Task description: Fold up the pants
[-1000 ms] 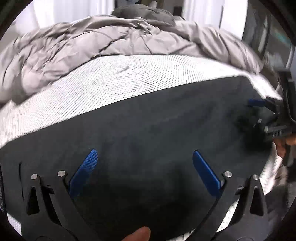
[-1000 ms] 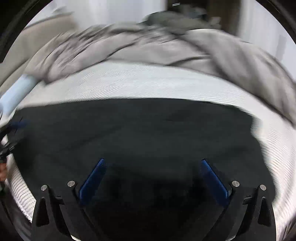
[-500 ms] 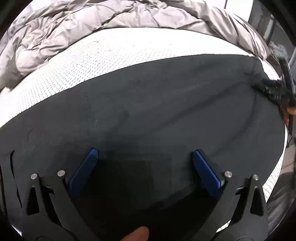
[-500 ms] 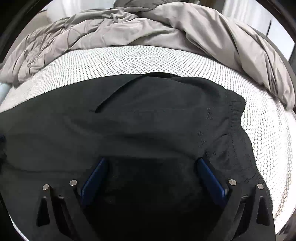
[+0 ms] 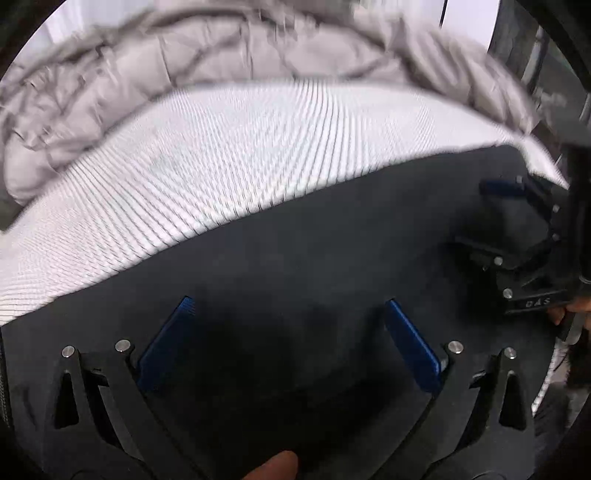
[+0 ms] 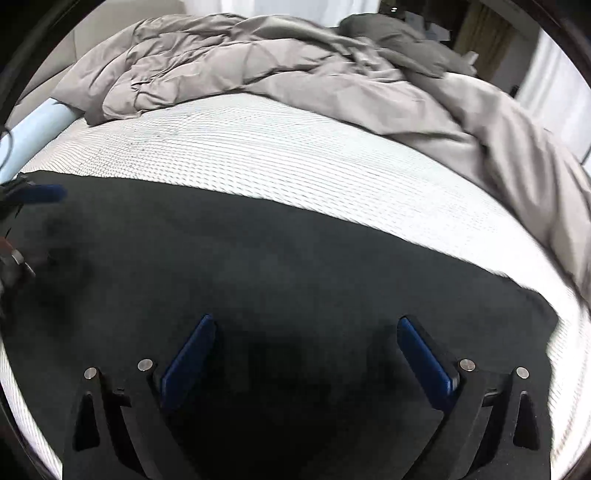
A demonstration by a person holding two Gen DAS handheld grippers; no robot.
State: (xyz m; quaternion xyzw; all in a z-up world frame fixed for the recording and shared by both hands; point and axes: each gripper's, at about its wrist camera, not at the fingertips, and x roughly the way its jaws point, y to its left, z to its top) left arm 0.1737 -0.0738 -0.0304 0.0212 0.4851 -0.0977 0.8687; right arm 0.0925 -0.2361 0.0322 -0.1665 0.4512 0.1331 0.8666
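Dark black pants (image 5: 295, 266) lie spread flat across the near side of a white mesh-patterned mattress (image 5: 240, 147). They also fill the lower half of the right wrist view (image 6: 277, 266). My left gripper (image 5: 288, 306) is open, its blue pads wide apart just over the fabric, holding nothing. My right gripper (image 6: 304, 325) is open over the pants too. The right gripper shows at the right edge of the left wrist view (image 5: 517, 221). The left gripper's blue pad shows at the left edge of the right wrist view (image 6: 44, 194).
A rumpled grey duvet (image 6: 295, 66) is heaped along the far side of the mattress (image 6: 295, 147). A light blue bed edge (image 6: 33, 125) runs at the left. A dark pillow (image 6: 388, 33) lies at the back.
Both grippers have pulled back and tilted up, so more white mattress shows beyond the pants. The pants now lie in a flatter, straighter-edged strip. Both stay open.
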